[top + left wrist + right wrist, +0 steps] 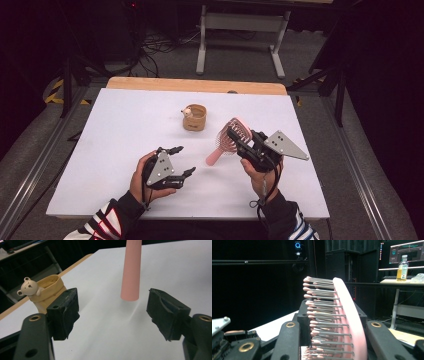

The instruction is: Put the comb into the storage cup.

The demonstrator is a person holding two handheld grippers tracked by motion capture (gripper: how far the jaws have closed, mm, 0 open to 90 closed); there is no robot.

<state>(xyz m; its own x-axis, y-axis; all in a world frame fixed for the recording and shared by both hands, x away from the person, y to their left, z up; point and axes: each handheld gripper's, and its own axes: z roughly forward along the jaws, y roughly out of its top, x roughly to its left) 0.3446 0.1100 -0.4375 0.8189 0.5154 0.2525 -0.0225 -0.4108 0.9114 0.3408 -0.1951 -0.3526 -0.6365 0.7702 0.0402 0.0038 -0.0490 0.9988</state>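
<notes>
My right gripper (240,140) is shut on the head of a pink hairbrush (216,156), held above the table with its handle slanting down to the left. In the right gripper view the brush (348,322) stands upright between the jaws (332,340), bristles to the left. My left gripper (184,161) is open just left of the handle's tip, with nothing between its fingers. In the left gripper view the pink handle (131,270) hangs beyond the open gripper (112,312), apart from both pads. A tan cup with a small bear figure (194,117) stands upright at mid-table; the cup (47,288) also appears behind the left jaw.
The white table top (115,150) has a wooden strip (195,85) along its far edge. A white desk frame (240,35) and floor cables (155,47) lie beyond it. A bottle (402,267) stands on a distant desk.
</notes>
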